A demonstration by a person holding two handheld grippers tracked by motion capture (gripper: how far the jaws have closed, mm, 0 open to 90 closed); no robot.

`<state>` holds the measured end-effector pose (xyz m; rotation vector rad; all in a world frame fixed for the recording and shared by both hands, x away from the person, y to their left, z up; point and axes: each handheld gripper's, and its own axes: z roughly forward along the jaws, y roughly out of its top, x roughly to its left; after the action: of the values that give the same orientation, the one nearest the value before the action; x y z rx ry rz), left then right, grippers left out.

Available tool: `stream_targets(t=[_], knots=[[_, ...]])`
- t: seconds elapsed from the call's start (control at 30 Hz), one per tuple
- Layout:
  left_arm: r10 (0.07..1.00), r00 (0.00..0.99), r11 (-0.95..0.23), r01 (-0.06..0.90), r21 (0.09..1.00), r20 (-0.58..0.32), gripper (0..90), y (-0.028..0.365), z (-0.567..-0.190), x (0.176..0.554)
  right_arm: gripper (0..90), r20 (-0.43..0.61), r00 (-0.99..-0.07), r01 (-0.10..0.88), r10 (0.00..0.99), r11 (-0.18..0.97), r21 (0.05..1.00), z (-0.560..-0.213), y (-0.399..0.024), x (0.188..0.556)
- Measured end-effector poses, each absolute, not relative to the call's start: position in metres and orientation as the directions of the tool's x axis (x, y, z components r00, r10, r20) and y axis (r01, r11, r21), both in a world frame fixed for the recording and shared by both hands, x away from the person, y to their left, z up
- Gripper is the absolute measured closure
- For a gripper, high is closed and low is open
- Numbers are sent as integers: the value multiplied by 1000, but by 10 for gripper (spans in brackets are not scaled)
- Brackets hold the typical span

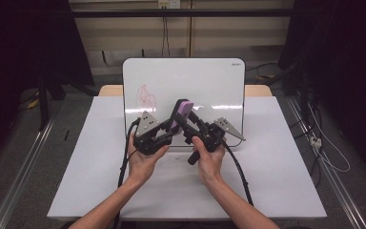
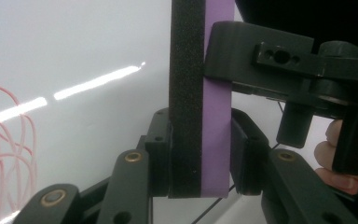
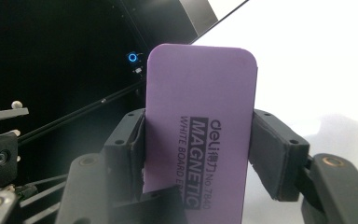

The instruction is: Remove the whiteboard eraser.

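Note:
A purple magnetic whiteboard eraser (image 1: 183,112) with a black felt face is held up above the table, in front of the whiteboard (image 1: 205,81). My left gripper (image 1: 174,128) is shut on its lower end, pads pressing the felt face and the purple back (image 2: 216,140). My right gripper (image 1: 185,119) is shut across the eraser's two long edges (image 3: 198,135), with its printed purple back facing that camera. In the left gripper view the right gripper's black jaw clamps the eraser higher up. A red scribble (image 1: 145,98) marks the board's left part.
The whiteboard stands propped at the back of a white-covered table (image 1: 276,181). Cables trail from both grippers toward the person. Dark curtains and stands flank the table, and wires lie on the floor at the right.

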<state>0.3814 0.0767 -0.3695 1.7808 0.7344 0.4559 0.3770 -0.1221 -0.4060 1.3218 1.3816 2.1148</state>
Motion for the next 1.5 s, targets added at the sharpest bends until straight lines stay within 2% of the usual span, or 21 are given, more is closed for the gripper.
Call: stream_targets(t=[0.27, 0.37, 0.6, 0.7, 0.87, 1.1, 1.2, 1.43, 1.5], knots=[[670, 740, -204, 267, 942, -65, 641, 76, -372, 384, 412, 513, -537, 217, 670, -478, 851, -407, -122, 377], [666, 744, -214, 267, 940, -60, 613, 74, -374, 383, 415, 491, -540, 210, 684, -455, 865, -406, -122, 376], [664, 746, -228, 272, 935, -55, 391, 74, -374, 382, 415, 462, -532, 197, 710, -427, 883, -403, -128, 376], [677, 735, -249, 274, 929, -36, 253, 75, -374, 383, 416, 440, -525, 192, 728, -402, 895, -402, -134, 376], [685, 727, -266, 299, 916, -38, 87, 83, -375, 384, 416, 400, -523, 187, 753, -356, 916, -399, -142, 376], [684, 729, -287, 313, 905, -35, 36, 102, -383, 378, 416, 346, -517, 173, 783, -300, 938, -401, -151, 371], [683, 729, -293, 340, 893, -53, 47, 111, -385, 377, 416, 327, -514, 174, 793, -277, 945, -403, -155, 369], [735, 678, -301, 342, 890, -12, 58, 130, -392, 364, 415, 259, -535, 178, 804, -192, 965, -404, -155, 364], [740, 670, -288, 391, 874, -56, 59, 137, -394, 363, 416, 250, -537, 181, 805, -180, 967, -404, -155, 363]])
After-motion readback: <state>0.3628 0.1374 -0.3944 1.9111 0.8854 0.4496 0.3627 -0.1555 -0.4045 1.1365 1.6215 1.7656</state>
